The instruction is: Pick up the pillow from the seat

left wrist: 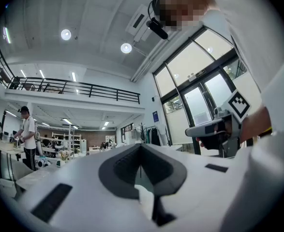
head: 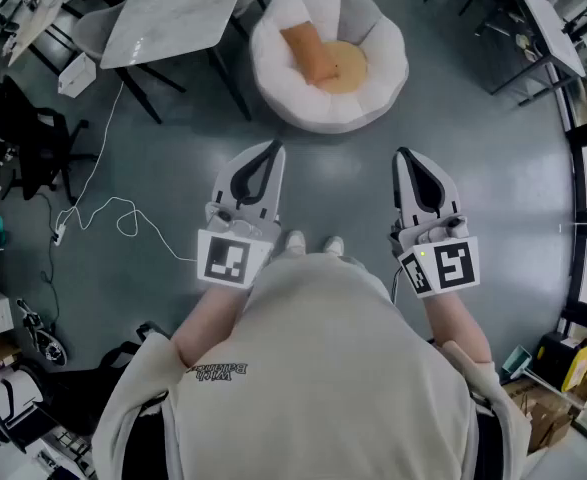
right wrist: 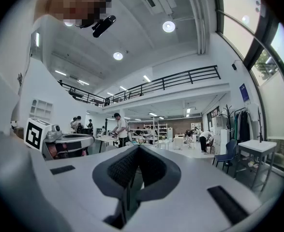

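Note:
An orange pillow [head: 310, 54] lies tilted on the round white padded seat [head: 373, 93], which has a tan cushion [head: 346, 67] at its centre. Both grippers hang well short of the seat, over the grey floor, pointing toward it. My left gripper [head: 272, 147] is shut with nothing in it; in the left gripper view its jaws [left wrist: 141, 146] meet and face out into the room. My right gripper [head: 405, 153] is shut and empty too, its jaws [right wrist: 138, 147] closed together in the right gripper view.
A marble-topped table [head: 174, 10] on dark legs stands left of the seat. A white cable [head: 113, 213] trails over the floor at the left. Desks and chairs [head: 548, 18] line the right side, boxes [head: 548, 403] sit at the lower right. People stand at far tables [right wrist: 116, 129].

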Demonstrator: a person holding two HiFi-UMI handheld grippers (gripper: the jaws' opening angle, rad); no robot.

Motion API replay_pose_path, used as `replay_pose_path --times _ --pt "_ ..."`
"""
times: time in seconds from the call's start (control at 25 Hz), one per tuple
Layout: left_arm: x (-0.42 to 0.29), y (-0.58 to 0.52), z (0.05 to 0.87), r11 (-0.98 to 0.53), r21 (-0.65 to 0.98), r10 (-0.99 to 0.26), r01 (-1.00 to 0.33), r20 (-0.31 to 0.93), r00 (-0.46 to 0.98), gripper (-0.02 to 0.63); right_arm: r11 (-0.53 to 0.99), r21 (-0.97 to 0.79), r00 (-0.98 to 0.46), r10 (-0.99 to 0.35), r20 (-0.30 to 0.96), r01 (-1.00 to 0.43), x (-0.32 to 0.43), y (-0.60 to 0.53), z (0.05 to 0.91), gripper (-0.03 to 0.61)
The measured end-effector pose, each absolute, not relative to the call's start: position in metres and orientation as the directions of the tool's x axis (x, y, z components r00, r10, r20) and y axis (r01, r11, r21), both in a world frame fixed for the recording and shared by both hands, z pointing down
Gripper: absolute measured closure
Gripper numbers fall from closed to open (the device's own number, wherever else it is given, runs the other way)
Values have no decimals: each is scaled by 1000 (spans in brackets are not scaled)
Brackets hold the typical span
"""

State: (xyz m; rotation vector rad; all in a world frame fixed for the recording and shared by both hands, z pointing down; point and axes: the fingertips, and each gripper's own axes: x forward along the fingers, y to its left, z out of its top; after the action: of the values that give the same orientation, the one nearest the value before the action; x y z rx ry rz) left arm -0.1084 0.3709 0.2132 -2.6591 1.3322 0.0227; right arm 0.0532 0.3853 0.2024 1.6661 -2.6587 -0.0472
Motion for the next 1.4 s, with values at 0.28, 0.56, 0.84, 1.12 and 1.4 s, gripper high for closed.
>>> replay_pose_path --times 0.28,0.56,0.84,1.12,1.4 --pt "-97 365 216 -595 -147 -789 -790 -76 609 604 438 36 -439 -898 -13 -898 62 380 204 571" --pt "-93 364 220 -589 -146 -797 -795 -61 601 604 443 -20 -443 -896 -36 -896 73 377 203 571" --pt "-84 362 229 -588 -149 -801 -795 -30 598 604 435 -21 -434 -900 -39 -900 85 373 208 571" --pt "-67 361 222 -561 -153 -812 -813 -87 577 604 438 -14 -437 -899 -40 -899 107 371 213 571" --pt "-46 368 228 -544 -150 -825 -825 -84 559 604 453 -5 -453 -891 -32 -891 133 374 222 571"
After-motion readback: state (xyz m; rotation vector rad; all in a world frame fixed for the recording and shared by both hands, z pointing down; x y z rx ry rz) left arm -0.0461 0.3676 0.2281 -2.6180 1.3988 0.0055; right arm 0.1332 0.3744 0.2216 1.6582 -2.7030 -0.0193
